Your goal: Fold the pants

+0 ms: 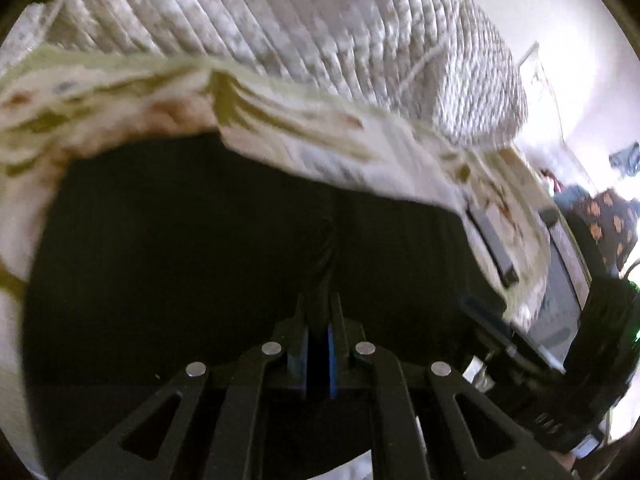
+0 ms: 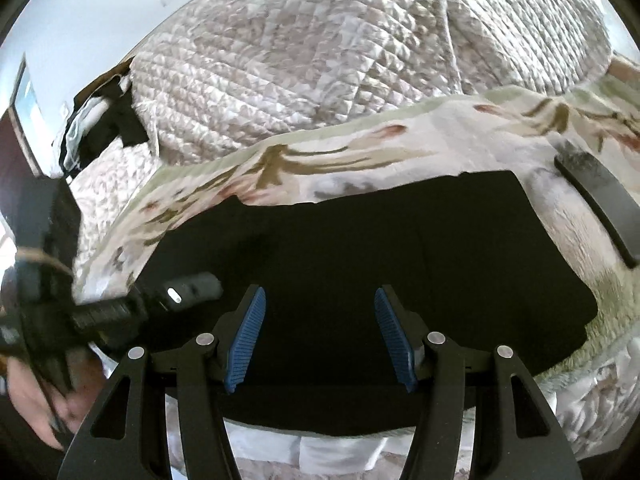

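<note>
One pair of black pants point(image 2: 360, 240) lies spread flat on the floral sheet point(image 2: 320, 152) of a bed, a quilted grey cover point(image 2: 320, 40) bunched beyond it toward twelve o'clock. In the right wrist view the cloth fills the middle, its far edge running from nine o'clock up toward two o'clock.

The left gripper point(image 1: 319, 320) has its fingers drawn narrow, and a dark ridge of the pants rises from between the blue pads toward twelve o'clock; the blur keeps me from being certain, but it reads as a pinch on a fold of cloth. The right gripper point(image 2: 318, 332) hovers over the fabric with its fingers wide and nothing between them.

The fabric looks soft, limp and light, likely to sag and drag on the sheet rather than hold any shape. A single pinch will probably let the rest trail, so a second hold is best taken along an edge or corner, such as the one near four o'clock in the right wrist view.
</note>
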`<act>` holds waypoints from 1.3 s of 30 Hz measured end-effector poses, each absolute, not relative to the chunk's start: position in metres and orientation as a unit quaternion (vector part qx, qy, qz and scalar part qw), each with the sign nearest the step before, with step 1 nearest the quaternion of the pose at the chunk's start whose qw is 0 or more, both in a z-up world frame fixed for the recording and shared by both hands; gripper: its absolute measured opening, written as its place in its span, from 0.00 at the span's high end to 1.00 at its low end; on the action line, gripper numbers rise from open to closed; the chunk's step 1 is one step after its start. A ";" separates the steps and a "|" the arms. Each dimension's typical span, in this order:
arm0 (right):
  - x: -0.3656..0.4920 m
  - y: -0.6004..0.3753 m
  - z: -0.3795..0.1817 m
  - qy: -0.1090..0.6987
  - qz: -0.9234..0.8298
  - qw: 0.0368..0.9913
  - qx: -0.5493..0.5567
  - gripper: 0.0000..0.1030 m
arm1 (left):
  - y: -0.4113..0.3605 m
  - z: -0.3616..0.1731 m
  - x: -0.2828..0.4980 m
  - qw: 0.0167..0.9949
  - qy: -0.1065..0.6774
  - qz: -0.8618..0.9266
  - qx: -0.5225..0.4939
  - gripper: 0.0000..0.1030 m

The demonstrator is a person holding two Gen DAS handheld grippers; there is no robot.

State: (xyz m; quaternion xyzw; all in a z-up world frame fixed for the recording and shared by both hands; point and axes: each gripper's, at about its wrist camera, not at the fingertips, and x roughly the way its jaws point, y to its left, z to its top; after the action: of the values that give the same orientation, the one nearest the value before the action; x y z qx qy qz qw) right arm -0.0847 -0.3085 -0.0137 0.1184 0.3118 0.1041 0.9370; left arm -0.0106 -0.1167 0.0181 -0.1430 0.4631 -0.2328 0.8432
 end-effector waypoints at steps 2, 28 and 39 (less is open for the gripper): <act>-0.084 -0.310 -0.015 0.315 0.108 0.935 0.126 0.44 | -0.112 0.020 -0.015 0.837 0.463 -0.248 -0.155 0.91; 0.001 -0.245 -0.039 0.417 0.227 0.863 0.172 0.97 | 0.026 0.029 -0.001 0.900 0.395 -0.106 -0.149 0.65; 0.008 -0.270 -0.039 0.405 0.207 0.867 0.203 0.95 | 0.016 0.029 0.003 0.901 0.395 -0.116 -0.138 0.65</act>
State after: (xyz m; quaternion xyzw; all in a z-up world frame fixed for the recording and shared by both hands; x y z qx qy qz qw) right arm 0.0082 -0.2699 -0.0386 0.2031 0.4048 0.2071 0.8672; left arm 0.0032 0.0160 0.0286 -0.1378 0.3951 -0.1157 0.9008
